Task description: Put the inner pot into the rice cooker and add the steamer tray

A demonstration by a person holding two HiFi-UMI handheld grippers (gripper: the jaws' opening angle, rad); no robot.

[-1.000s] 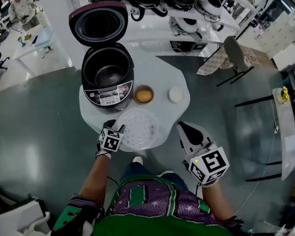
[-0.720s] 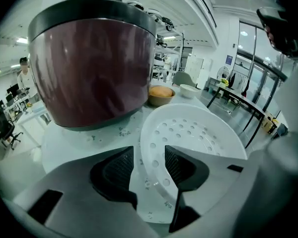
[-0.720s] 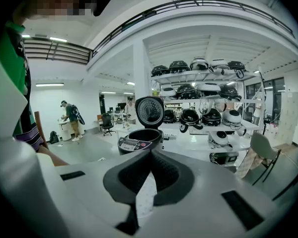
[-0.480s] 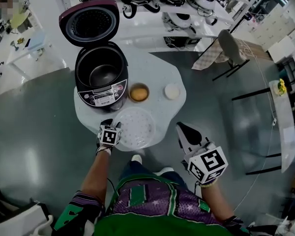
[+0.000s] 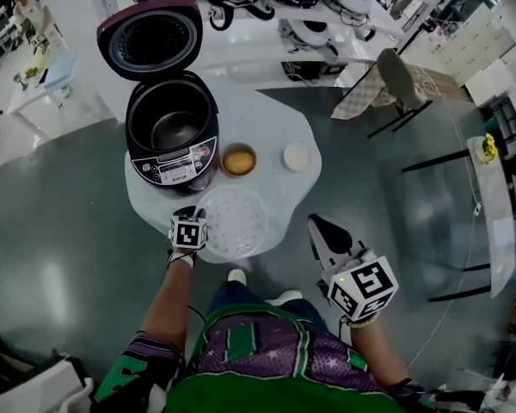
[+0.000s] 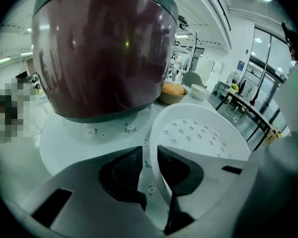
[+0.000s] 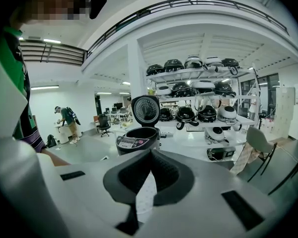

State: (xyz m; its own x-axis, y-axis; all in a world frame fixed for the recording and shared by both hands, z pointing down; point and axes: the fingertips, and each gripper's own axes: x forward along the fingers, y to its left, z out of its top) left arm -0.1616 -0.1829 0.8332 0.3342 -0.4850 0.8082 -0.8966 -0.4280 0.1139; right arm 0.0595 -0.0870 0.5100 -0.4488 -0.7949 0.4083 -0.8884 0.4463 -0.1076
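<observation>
The dark rice cooker [image 5: 170, 149] stands open at the table's far left, lid [image 5: 150, 46] up, with the inner pot [image 5: 174, 129] sitting inside. The white perforated steamer tray [image 5: 234, 222] lies flat at the near edge. My left gripper [image 5: 195, 214] is at the tray's left rim. In the left gripper view the tray [image 6: 198, 133] has its rim standing between the jaws of the left gripper [image 6: 150, 155], which have just been closing. The rim lies against the right pad, and a sliver of table shows beside the left pad. My right gripper [image 5: 315, 225] hovers shut off the table's near right, holding nothing.
A bowl with something orange [image 5: 238, 159] and a small white bowl [image 5: 297, 157] sit behind the tray on the round white table [image 5: 271, 119]. Shelves of other rice cookers [image 7: 193, 90] stand behind it. A chair [image 5: 396, 80] and a glass table [image 5: 451, 213] are at the right.
My left gripper has sunk onto the tray's left rim and its jaws have narrowed around it. The right gripper has stayed put. The tray has not moved.
</observation>
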